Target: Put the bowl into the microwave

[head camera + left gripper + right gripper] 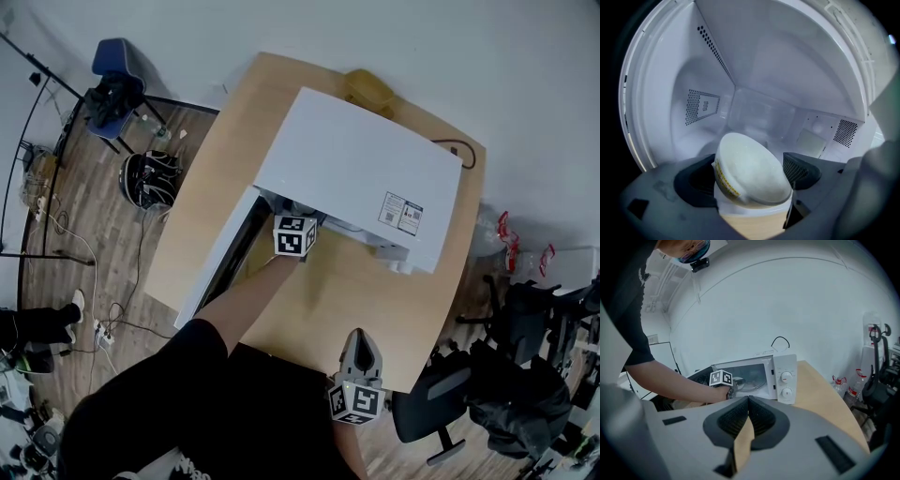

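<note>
The white microwave (361,173) stands on the wooden table with its door (220,258) swung open to the left. My left gripper (292,234) reaches into the cavity mouth. In the left gripper view it (752,180) is shut on a white bowl (750,171) with a yellow band, tilted, with the white cavity (740,93) all around. My right gripper (359,361) hangs at the table's near edge, off to the side. In the right gripper view its jaws (748,414) are shut with nothing between them, and the microwave (759,378) shows ahead with its two knobs.
The wooden table (337,300) has bare surface in front of the microwave. A yellow object (367,89) lies behind the microwave. A dark office chair (436,408) stands at the table's near right corner. Cables and bags lie on the floor (94,244) at left.
</note>
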Action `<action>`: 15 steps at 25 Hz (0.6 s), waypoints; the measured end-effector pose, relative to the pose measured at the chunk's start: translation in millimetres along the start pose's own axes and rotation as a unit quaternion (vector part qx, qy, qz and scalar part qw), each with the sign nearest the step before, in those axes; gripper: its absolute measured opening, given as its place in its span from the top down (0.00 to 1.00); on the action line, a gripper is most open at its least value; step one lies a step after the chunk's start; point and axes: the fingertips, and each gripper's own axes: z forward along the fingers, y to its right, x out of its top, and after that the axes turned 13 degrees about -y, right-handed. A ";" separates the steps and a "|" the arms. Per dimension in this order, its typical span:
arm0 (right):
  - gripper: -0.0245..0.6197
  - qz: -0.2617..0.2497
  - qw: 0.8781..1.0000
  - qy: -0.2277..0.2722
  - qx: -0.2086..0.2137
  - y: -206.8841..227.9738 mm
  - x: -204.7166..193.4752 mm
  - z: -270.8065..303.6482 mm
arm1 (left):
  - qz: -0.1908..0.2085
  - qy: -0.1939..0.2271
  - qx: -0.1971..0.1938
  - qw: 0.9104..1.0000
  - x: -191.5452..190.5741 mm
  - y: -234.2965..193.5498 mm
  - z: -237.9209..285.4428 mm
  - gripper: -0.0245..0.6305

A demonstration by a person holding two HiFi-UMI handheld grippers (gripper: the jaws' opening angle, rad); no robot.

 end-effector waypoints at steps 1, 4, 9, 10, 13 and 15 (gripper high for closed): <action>0.87 -0.001 1.000 0.000 0.001 -0.9 0.6 0.0 | 0.004 0.002 0.002 1.000 1.0 -0.5 -1.5 0.35; 0.87 -0.002 1.000 -0.001 0.000 -1.6 1.3 0.6 | -0.003 0.009 0.007 1.000 2.4 -4.8 -4.9 0.35; 0.87 -0.002 1.000 -0.004 -0.005 -1.4 -0.7 0.1 | 0.002 0.012 -0.002 1.000 3.6 0.5 0.1 0.35; 0.87 -0.002 1.000 -0.004 -0.005 -2.3 -1.1 0.3 | 0.003 0.012 -0.004 1.000 4.6 2.4 2.0 0.35; 0.87 -0.003 1.000 -0.005 -0.005 -4.4 -2.5 0.0 | -0.003 0.016 -0.001 1.000 7.0 4.6 6.3 0.35; 0.87 -0.002 1.000 -0.006 -0.007 -4.6 -3.0 -1.5 | -0.014 0.019 0.005 1.000 7.1 3.9 6.2 0.35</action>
